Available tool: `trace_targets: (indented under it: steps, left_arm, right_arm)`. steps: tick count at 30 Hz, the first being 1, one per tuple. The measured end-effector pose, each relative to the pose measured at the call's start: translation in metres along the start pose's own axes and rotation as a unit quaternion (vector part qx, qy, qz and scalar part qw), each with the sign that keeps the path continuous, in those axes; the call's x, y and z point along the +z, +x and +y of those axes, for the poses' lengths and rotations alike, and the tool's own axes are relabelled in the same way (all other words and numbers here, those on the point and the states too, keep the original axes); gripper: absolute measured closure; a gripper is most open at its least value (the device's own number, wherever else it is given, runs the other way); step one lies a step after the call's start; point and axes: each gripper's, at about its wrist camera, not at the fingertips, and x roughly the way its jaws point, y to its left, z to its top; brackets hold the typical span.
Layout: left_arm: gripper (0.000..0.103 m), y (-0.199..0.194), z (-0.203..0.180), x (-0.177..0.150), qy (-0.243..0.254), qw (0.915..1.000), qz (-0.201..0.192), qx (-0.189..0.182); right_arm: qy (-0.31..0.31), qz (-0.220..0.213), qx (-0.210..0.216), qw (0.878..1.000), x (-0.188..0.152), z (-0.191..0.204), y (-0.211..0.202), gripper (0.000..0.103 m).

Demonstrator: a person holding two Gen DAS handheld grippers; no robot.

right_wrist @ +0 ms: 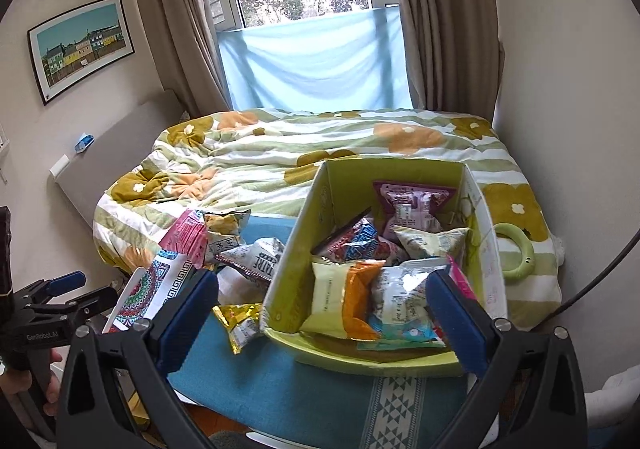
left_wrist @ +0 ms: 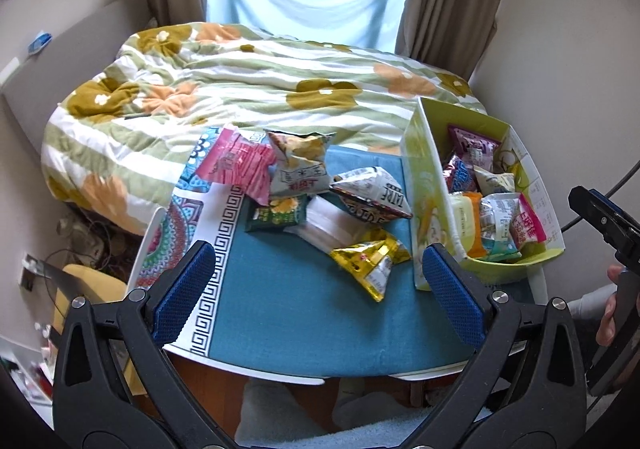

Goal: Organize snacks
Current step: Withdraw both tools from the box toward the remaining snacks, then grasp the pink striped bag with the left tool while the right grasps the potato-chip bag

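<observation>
Snack packets (left_wrist: 320, 205) lie heaped on the teal tablecloth (left_wrist: 280, 309); more fill the green cardboard box (right_wrist: 296, 273) just beside them; the gold packet (left_wrist: 372, 261) sits nearest; left gripper (left_wrist: 320, 281) and right gripper (right_wrist: 324, 313) both hover spread wide, holding nothing.

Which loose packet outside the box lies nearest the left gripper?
The gold packet, shiny foil beside the box; the other loose packets lie farther back from the left gripper.

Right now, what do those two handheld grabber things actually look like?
Each gripper, left and right, has black plastic arms with silver screws, ending in two fingers with blue textured pads. The left one's body carries small "GenRobot.AI" lettering. A black cable trails nearby.
</observation>
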Motion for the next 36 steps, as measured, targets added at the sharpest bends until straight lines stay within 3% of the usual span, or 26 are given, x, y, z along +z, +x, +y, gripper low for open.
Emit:
trace_targets:
  steps: [9, 17, 21, 27, 36]
  left_arm:
    - [0.001, 0.039, 0.089, 0.045, 0.015, 0.9994, 0.024, -0.021]
    - [0.001, 0.117, 0.134, 0.085, 0.044, 0.9952, 0.068, -0.055]
    - [0.001, 0.171, 0.143, 0.097, 0.054, 0.99, 0.102, -0.081]
    - [0.001, 0.245, 0.145, 0.105, 0.067, 0.9836, 0.142, -0.089]
    - [0.001, 0.303, 0.143, 0.105, 0.065, 0.9778, 0.175, -0.096]
  right_arm:
    - [0.011, 0.008, -0.001, 1.0, 0.018, 0.082, 0.053, 0.0]
    - [0.008, 0.027, -0.003, 1.0, 0.036, 0.14, 0.126, 0.0]
    - [-0.003, 0.051, -0.014, 0.999, 0.04, 0.156, 0.17, 0.0]
    - [0.009, 0.095, -0.014, 0.995, 0.041, 0.162, 0.233, 0.0]
    - [-0.001, 0.158, -0.008, 0.987, 0.039, 0.168, 0.298, 0.0]
